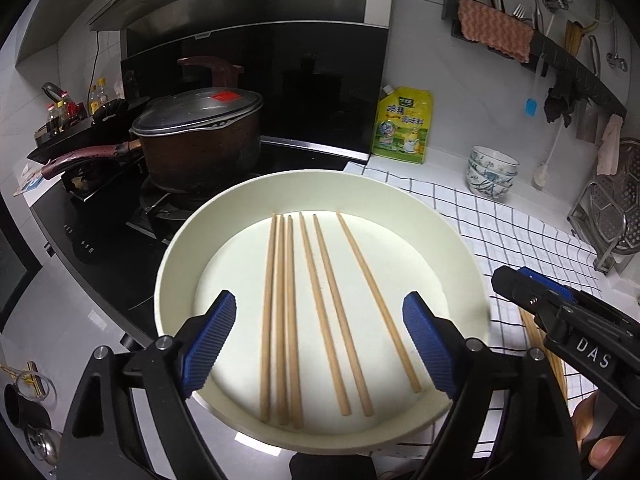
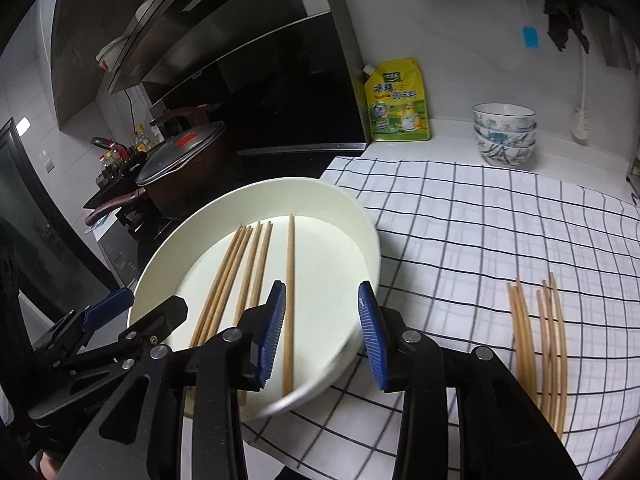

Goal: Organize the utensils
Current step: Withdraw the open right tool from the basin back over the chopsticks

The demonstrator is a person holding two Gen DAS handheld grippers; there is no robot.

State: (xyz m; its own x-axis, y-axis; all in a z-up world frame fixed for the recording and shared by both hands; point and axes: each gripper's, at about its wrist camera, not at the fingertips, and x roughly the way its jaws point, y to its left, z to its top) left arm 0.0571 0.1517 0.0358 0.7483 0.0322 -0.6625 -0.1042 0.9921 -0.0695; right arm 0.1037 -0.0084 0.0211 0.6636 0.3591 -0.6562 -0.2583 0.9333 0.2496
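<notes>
Left wrist view: nearest me, my left gripper (image 1: 318, 344) with its blue pads spread wide, nothing between them. It sits over the near rim of the white plate (image 1: 180, 248). Six wooden chopsticks (image 1: 320, 312) lie in the plate, roughly parallel, three bunched at left, the other three fanning rightward. The right gripper (image 1: 520, 292) shows at the right edge, over the checked cloth (image 1: 500, 224). Beyond the plate, a brown lidded pot (image 1: 200, 148) stands on the stove. A yellow pouch (image 1: 404, 126) and stacked patterned bowls (image 1: 490, 174) stand by the wall.

Right wrist view: nearest me, my right gripper (image 2: 322, 336), pads parted and empty, straddling the plate's right rim. One chopstick lies just inside the left pad; I can't tell if they touch. More loose chopsticks (image 2: 540, 340) lie on the cloth, well apart from the plate, at right.
</notes>
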